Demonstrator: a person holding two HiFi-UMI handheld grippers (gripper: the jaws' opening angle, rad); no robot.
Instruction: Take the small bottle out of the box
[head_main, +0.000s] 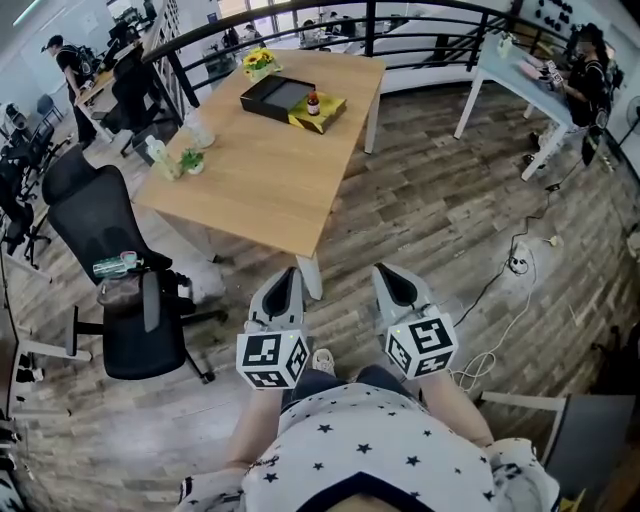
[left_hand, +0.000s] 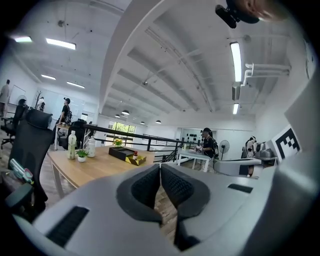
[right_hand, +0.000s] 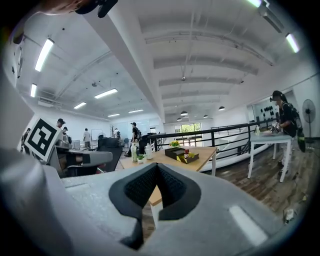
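Currently left hand-held gripper (head_main: 289, 275) and right hand-held gripper (head_main: 386, 272) are closed, empty, well short of the table (head_main: 260, 180). Small bottle (head_main: 313, 102) stands upright at the box's (head_main: 272, 95) yellow end, near far edge. An off-centre pinch would likely topple it.

Open-plan office. Wooden table (head_main: 270, 170) as centre: black swivel chair (head_main: 105, 235) at its left, white desk (head_main: 515, 65) with a person (head_main: 590, 70) at its right, black railing (head_main: 369, 25) behind it, more desks (head_main: 100, 88) and people (head_main: 66, 66) past its far-left corner. Strip lights (right_hand: 44, 54) overhead, plank floor (head_main: 430, 200) beneath.
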